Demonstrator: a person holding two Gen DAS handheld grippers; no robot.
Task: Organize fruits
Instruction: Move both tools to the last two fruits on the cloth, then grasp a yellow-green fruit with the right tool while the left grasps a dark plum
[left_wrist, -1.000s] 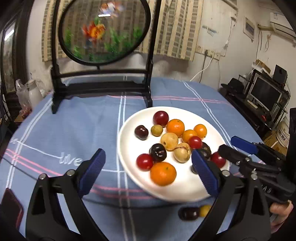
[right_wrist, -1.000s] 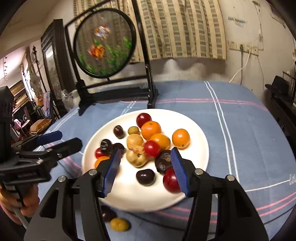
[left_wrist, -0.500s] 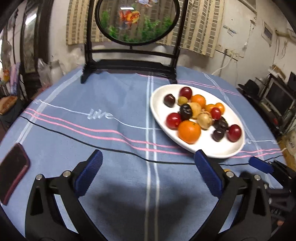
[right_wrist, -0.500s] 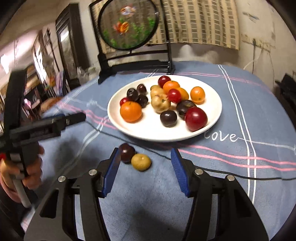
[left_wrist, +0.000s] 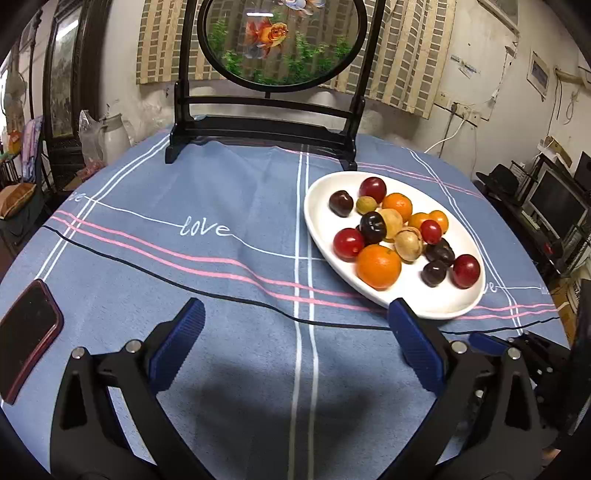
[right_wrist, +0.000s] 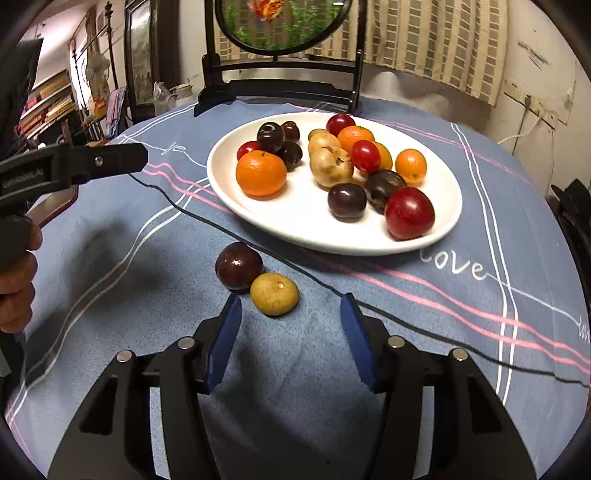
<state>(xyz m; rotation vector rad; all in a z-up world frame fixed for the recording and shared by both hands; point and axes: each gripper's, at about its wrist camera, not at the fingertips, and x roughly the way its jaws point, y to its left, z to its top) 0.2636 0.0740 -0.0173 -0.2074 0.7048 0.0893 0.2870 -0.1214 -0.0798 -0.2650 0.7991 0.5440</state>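
A white oval plate (right_wrist: 295, 236) on the blue tablecloth holds several fruits: oranges, red and dark plums, and tan ones. Two fruits lie loose on the cloth in front of the plate and touch each other: a dark plum (right_wrist: 238, 266) and a yellow-green fruit (right_wrist: 275, 293). My right gripper (right_wrist: 291, 306) points down at them and its jaws are closing. The yellow-green fruit sits just ahead of the tips, and the pads press on nothing. My left gripper (left_wrist: 295, 314) stands wide open over bare cloth, to the left of the plate (left_wrist: 436, 310).
A round goldfish screen on a black stand (left_wrist: 266, 129) stands at the back of the table. A red-cased phone (left_wrist: 26, 332) lies near the left edge. A white jug (left_wrist: 114, 136) stands beyond the table. The other hand's gripper (right_wrist: 74, 166) reaches in from the left.
Both grippers drew back from over the plate and sank toward the near side of the table. The right one now hovers by the two loose fruits, with its jaws a little narrower.
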